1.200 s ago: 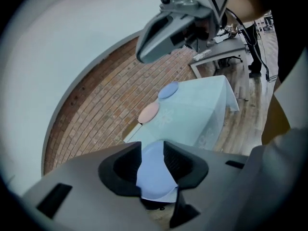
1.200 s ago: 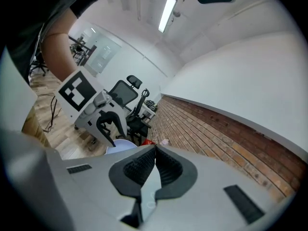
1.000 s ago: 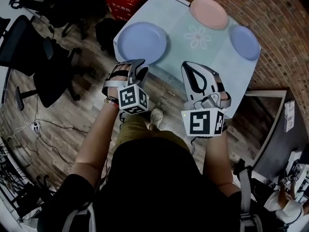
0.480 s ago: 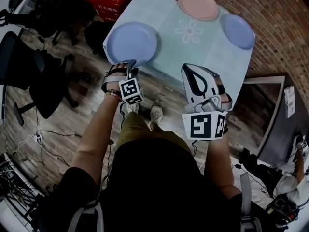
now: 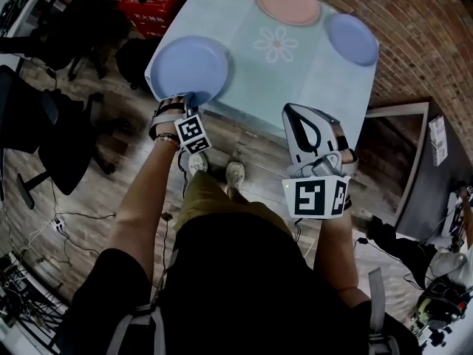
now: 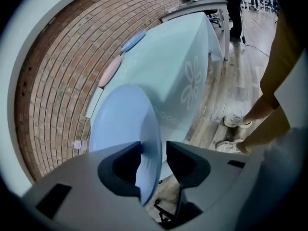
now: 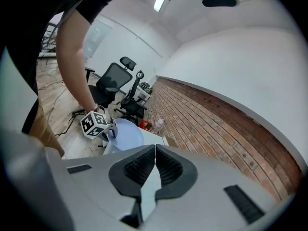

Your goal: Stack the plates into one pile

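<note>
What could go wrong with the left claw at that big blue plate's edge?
1. The left gripper, whose jaws have just been opening, has only the thin rim of the big blue plate between them; so shallow a grip might let it tilt or slip.
2. That plate lies at the table's corner, so a slip could drop it onto the floor.
3. The right gripper is shut and away from it, giving no support.
</note>
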`<state>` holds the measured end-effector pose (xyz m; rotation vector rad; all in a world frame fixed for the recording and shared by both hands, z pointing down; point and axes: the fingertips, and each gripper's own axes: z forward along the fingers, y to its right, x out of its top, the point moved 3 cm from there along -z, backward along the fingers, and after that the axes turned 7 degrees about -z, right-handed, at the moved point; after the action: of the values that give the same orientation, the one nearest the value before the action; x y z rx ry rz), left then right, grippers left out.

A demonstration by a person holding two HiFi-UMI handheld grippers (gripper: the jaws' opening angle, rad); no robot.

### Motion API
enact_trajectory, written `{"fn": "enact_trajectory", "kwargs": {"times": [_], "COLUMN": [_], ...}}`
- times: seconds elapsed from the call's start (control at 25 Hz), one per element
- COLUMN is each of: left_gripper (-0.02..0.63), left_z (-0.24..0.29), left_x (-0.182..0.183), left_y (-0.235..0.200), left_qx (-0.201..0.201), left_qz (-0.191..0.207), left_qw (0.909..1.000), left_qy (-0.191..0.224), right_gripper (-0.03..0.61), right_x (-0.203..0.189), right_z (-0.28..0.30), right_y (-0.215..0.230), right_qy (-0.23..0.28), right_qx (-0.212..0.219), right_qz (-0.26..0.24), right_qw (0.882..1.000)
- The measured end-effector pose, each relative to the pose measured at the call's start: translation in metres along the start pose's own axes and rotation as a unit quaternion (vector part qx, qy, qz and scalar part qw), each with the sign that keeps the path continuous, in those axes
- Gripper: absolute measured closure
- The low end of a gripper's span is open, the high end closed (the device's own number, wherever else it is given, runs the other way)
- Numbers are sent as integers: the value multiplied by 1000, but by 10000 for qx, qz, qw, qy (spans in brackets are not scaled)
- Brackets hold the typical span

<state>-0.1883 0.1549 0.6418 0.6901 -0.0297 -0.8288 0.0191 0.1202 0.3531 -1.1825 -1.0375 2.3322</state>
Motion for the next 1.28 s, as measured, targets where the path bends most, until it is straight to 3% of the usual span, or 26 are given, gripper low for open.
{"fn": "enact_trajectory", "kwargs": {"times": [0.12, 0.16, 0.2, 0.48, 0.84, 1.12, 1.28], "left_gripper": [451, 503, 510, 522, 560, 566, 566], "left_z": [1, 0, 0, -9, -34, -60, -90], "left_x": [1, 3, 4, 11, 15, 19, 16], "left_y": [-3, -4, -5, -12, -32, -41, -56], "left_qx": [81, 118, 125, -112, 223, 277, 517], "left_qz": [237, 315, 360, 247, 555, 766, 961], "left_qw": [9997, 9994, 9992, 9992, 9979, 9963, 9937], "left_qy": [35, 79, 121, 291, 255, 261, 262], "right_gripper": [543, 543, 543, 543, 543, 543, 543], "right_x": [-5, -6, -7, 2, 10, 29, 47], "right_z": [-3, -4, -3, -2, 1, 3, 8], "right_y": [-1, -1, 0, 0, -4, -5, -5], "right_qy": [-71, -85, -94, -36, 115, 468, 740], "right_qx": [9, 9, 4, 13, 189, 220, 250], "right_qz": [-3, -3, -1, -115, -226, -368, -470], "right_qw": [10000, 10000, 10000, 9999, 9995, 9980, 9958]}}
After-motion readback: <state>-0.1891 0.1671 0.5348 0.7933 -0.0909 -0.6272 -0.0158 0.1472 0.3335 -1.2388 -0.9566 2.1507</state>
